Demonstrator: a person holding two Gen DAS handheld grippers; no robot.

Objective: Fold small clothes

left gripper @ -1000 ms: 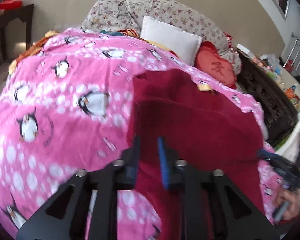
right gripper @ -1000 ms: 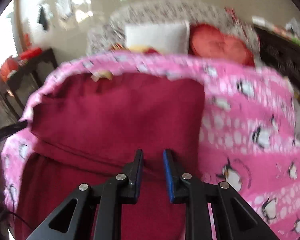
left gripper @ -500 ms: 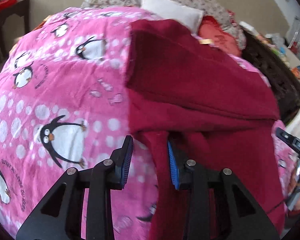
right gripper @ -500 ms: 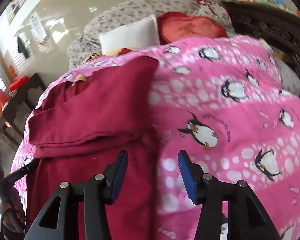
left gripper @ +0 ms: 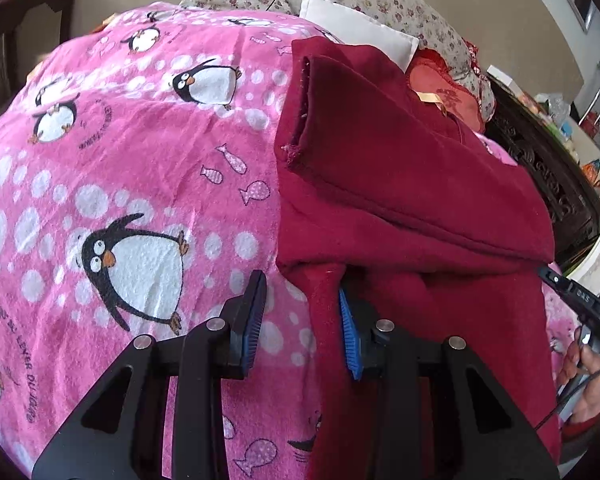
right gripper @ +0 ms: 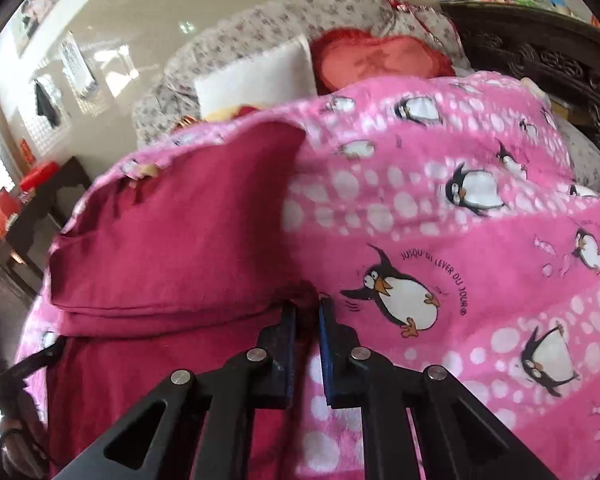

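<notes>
A dark red garment [left gripper: 400, 168] lies on the pink penguin blanket [left gripper: 120, 168], its upper part folded down over the lower. My left gripper [left gripper: 302, 312] is low at the garment's left edge. Its jaws are open, a strip of that edge stands between them, and the left pad is clear of it over the blanket. In the right wrist view the garment [right gripper: 172, 240] fills the left half. My right gripper [right gripper: 307, 308] is shut on its right edge, just below the fold. The right gripper [left gripper: 572, 296] also shows at the left view's right rim.
A white pillow [left gripper: 352, 28], a red cushion [left gripper: 448, 92] and floral bedding [right gripper: 260, 32] lie past the blanket's far end. Dark carved wooden furniture [left gripper: 540, 160] runs along the right side. A dark table [right gripper: 40, 208] stands off to the left.
The left gripper sank to the garment's left edge, jaws a little wider. The right gripper slid to the garment's right edge, opened wide, then shut there.
</notes>
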